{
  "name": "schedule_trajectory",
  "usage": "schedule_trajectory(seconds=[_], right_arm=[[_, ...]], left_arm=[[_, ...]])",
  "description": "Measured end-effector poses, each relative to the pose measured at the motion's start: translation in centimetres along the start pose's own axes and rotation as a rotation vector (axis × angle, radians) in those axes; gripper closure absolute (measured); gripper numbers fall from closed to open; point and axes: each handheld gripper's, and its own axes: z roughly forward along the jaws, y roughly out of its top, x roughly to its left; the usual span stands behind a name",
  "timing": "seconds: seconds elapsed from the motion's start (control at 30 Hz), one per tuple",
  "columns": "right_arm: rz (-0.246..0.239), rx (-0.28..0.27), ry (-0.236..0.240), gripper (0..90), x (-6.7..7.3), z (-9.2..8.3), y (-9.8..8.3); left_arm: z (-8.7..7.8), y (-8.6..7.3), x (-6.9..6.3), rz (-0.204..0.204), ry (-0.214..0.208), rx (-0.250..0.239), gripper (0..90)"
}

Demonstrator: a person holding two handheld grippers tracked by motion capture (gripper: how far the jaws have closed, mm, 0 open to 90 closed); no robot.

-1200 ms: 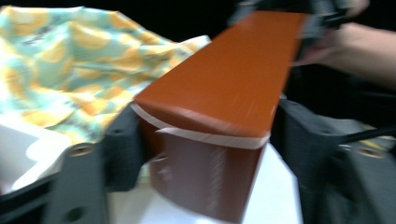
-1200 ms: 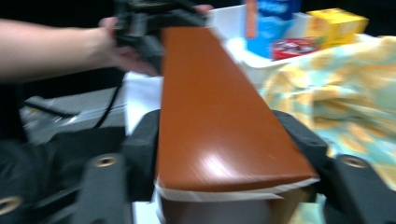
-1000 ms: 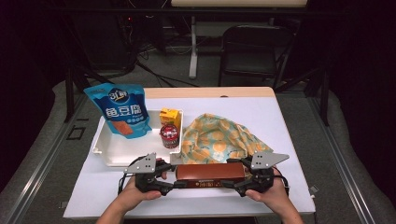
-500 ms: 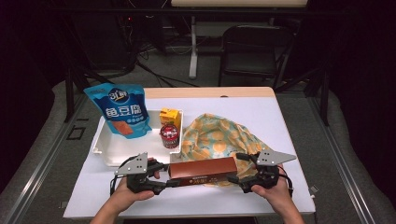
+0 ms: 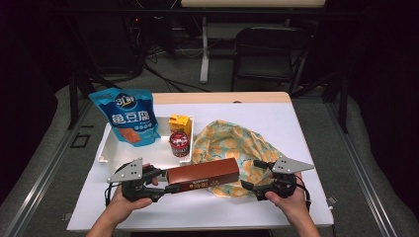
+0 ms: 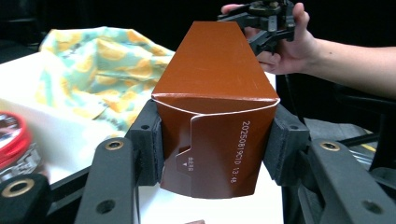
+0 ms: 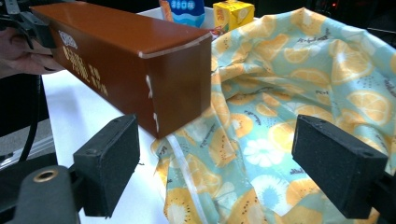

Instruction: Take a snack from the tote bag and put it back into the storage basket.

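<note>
A long brown box hangs just above the table's near side, its right end over the orange-patterned cloth. My left gripper is shut on the box's left end; its pads press both sides of the brown box in the left gripper view. My right gripper is open, its jaws having just been opening. In the right gripper view the box's free end floats just ahead of the right gripper, touching neither pad, with the cloth beneath.
A white tray at the left holds a blue snack bag, a yellow carton and a red-lidded can. A chair stands beyond the table's far edge.
The right gripper has let go of the box's right end and now stands apart from it. The left gripper has drawn the box to the left and lifted it slightly.
</note>
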Motion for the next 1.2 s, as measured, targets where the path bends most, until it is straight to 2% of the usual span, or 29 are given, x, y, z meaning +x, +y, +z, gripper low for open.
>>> schedule_trajectory(seconds=[0.07, 0.2, 0.23, 0.27, 0.37, 0.93, 1.2], right_arm=[[0.006, -0.006, -0.001, 15.0, 0.0, 0.0, 0.0], [0.006, 0.003, -0.004, 15.1, -0.1, 0.1, -0.1], [0.008, 0.001, -0.005, 15.1, -0.1, 0.1, -0.1], [0.01, 0.0, -0.004, 15.1, -0.1, 0.2, -0.2], [0.012, 0.007, -0.005, 15.2, -0.1, 0.4, -0.2], [0.018, 0.02, -0.029, 14.8, -0.3, 0.5, -0.4], [0.02, 0.023, -0.038, 14.8, -0.3, 0.6, -0.6]], left_arm=[[-0.6, -0.1, 0.2, -0.003, 0.024, -0.003, 48.4], [-2.0, -0.3, 0.7, -0.015, 0.04, -0.016, 48.4], [-2.3, -0.3, 0.7, -0.015, 0.064, -0.014, 48.4], [-2.5, -0.4, 0.9, -0.013, 0.059, -0.014, 48.4], [-3.2, -0.7, 1.0, -0.013, 0.083, -0.001, 48.4], [-7.6, -2.2, 2.0, -0.058, 0.17, -0.018, 48.4], [-8.9, -2.7, 2.6, -0.076, 0.208, -0.032, 48.4]])
